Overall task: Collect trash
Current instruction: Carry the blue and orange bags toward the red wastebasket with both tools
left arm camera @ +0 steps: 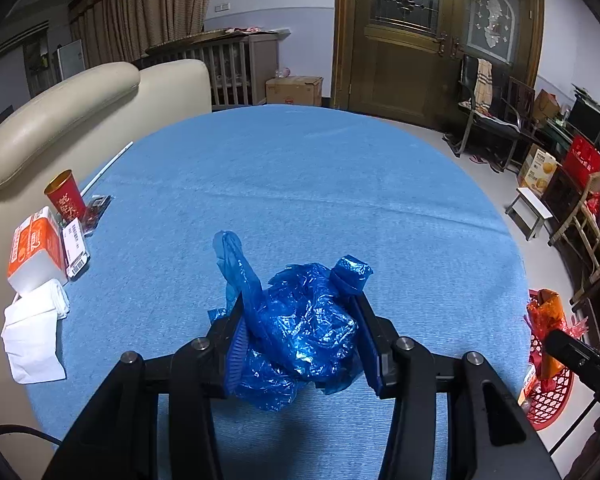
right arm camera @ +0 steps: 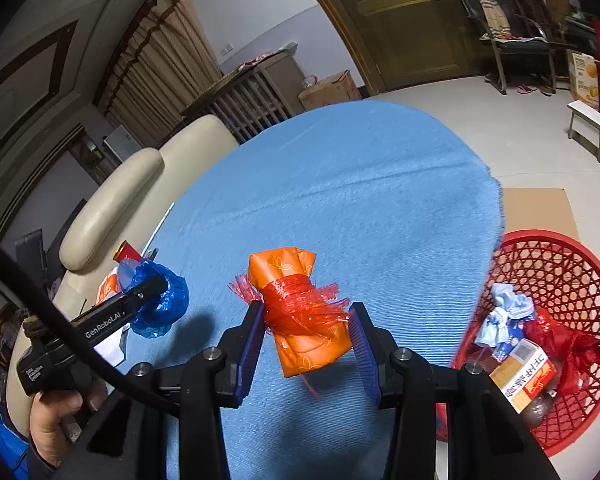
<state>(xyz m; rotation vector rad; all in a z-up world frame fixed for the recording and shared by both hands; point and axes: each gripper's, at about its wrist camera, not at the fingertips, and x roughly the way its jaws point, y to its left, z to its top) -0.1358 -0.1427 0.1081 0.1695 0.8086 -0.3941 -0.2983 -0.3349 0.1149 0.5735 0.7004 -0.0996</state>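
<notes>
- A crumpled blue bag (left arm camera: 300, 328) is being held between the fingers of the left gripper (left arm camera: 300, 300), raised over the blue cloth (left arm camera: 300, 184); the jaws are being kept partly closed, pressed against the plastic on both sides.
- One loose flap of the bag is being seen standing up beside the left finger, and another wad of it is being seen wrapped over the tip of the right finger.
- An orange pack (right arm camera: 300, 312), bound at its middle with red netting (right arm camera: 296, 304), is being gripped by the right gripper (right arm camera: 306, 316); the jaws are being held about half shut on the netted waist, and the pack is being seen tilted above the cloth.
- In the right wrist view, the left gripper (right arm camera: 140, 292) is being shown off to the left with the blue bag (right arm camera: 160, 304) bunched at its tip.
- A red basket (right arm camera: 560, 280) is being seen on the floor, just beside the cloth's right edge; a carton (right arm camera: 524, 376), a pale blue rag (right arm camera: 504, 312) and a red wrapper (right arm camera: 568, 344) are being seen lying inside it.
- At the cloth's left edge, a red cup (left arm camera: 66, 196), an orange-and-white box (left arm camera: 34, 248) and a white tissue (left arm camera: 32, 332) are being seen lying close together, well apart from both grippers.
- A cream sofa (left arm camera: 60, 116) is being seen behind that left edge.
</notes>
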